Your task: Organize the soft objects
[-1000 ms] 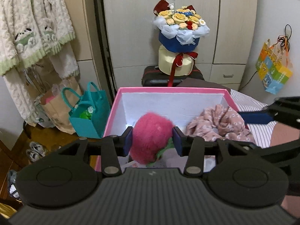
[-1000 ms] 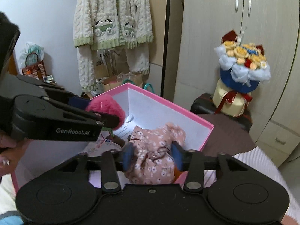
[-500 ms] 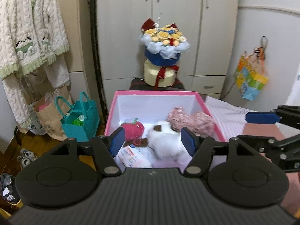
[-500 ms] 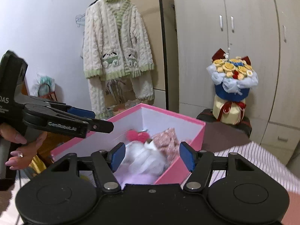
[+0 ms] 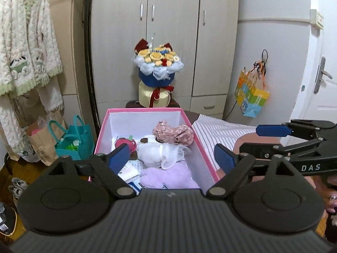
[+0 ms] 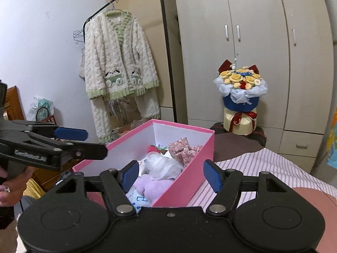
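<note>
Soft toys [image 5: 160, 154] in pink box [image 5: 145, 110]

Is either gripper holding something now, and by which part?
Nothing is held. The left gripper and the right gripper are both open, above the pink box.

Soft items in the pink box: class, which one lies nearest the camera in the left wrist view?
The lilac plush, at the box's near end; the white, floral and red ones lie farther back.

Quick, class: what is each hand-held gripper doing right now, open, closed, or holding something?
Left hand-held gripper: open, holding nothing, above the pink box.
Right hand-held gripper: open, holding nothing, also over the box.
</note>
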Action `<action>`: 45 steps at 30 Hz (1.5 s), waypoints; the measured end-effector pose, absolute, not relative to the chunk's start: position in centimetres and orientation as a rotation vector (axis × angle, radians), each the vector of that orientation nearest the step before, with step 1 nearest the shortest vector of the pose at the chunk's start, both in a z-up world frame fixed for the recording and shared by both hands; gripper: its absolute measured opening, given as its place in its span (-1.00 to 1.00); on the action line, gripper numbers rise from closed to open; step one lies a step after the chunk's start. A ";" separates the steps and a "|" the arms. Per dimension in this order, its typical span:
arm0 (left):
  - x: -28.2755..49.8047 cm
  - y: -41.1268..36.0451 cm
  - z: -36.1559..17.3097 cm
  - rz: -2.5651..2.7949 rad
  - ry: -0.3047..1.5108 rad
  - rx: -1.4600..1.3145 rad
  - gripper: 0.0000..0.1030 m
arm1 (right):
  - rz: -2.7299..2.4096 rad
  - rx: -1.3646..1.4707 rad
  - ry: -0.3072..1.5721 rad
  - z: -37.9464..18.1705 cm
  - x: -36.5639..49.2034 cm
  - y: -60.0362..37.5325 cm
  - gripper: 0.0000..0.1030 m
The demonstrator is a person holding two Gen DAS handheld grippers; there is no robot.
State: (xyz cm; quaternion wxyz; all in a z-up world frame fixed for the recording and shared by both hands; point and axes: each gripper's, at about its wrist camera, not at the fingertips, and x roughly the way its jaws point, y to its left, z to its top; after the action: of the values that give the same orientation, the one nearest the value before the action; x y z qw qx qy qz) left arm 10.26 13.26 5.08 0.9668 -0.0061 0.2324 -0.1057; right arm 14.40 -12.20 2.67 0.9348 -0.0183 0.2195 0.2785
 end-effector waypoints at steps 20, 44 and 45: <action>6.3 9.3 3.4 -0.097 0.545 0.050 1.00 | 0.270 -0.113 0.455 2.8 6.4 -14.4 1.00; 1.0 6.3 2.0 -0.020 0.424 0.061 1.00 | 0.056 -0.056 0.414 2.4 -0.6 -17.3 1.00; 0.9 6.2 1.9 -0.020 0.425 0.063 1.00 | 0.050 -0.055 0.416 2.3 -0.7 -17.4 1.00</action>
State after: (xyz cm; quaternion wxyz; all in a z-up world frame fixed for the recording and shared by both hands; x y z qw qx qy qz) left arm 0.91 6.22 1.85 0.9770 0.0315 0.2108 -0.0097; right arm -0.69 -17.42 2.34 0.9778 -0.0274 0.2062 0.0248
